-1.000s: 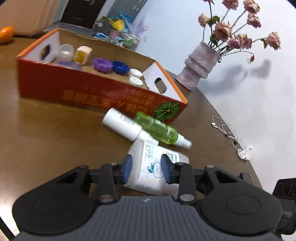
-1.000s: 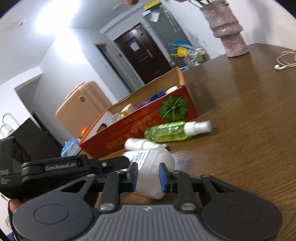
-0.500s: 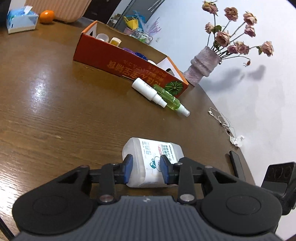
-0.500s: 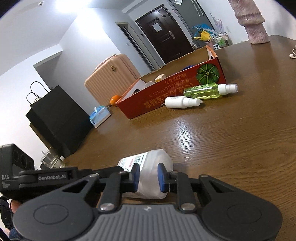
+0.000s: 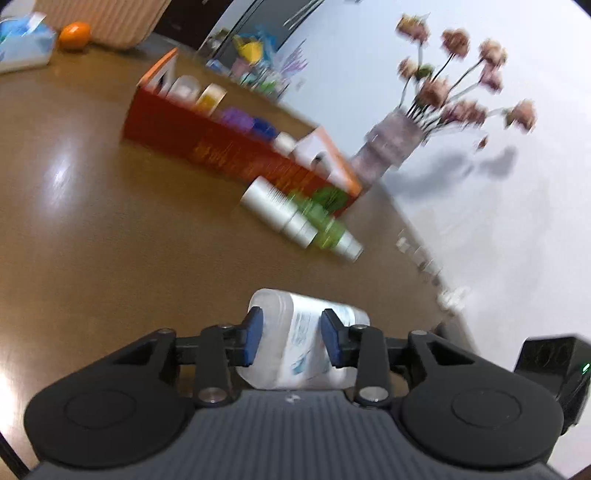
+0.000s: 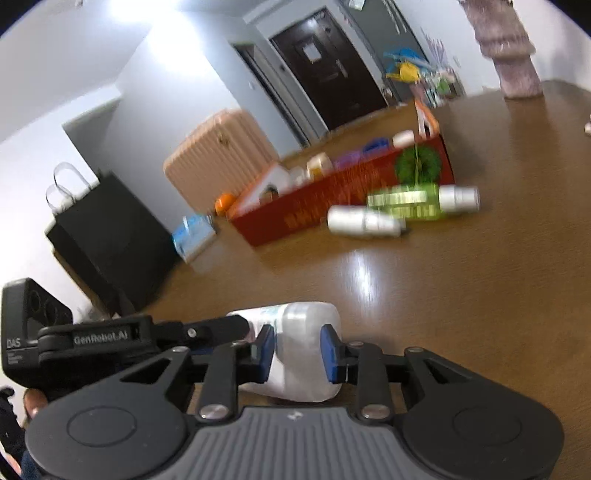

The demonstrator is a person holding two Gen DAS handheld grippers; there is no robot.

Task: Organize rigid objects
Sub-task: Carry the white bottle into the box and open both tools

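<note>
Both grippers share one clear labelled bottle lying low over the worktop: the left gripper clamps its body, the right gripper sits around its base, jaws opening. Ahead, a white bottle and green spray bottle lie before the red box

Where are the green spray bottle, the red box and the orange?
green spray bottle [image 6: 406, 205], right wrist view, on its green body.
red box [image 5: 221, 149], left wrist view, on its long red side wall.
orange [image 5: 75, 35], left wrist view, on its middle.
</note>
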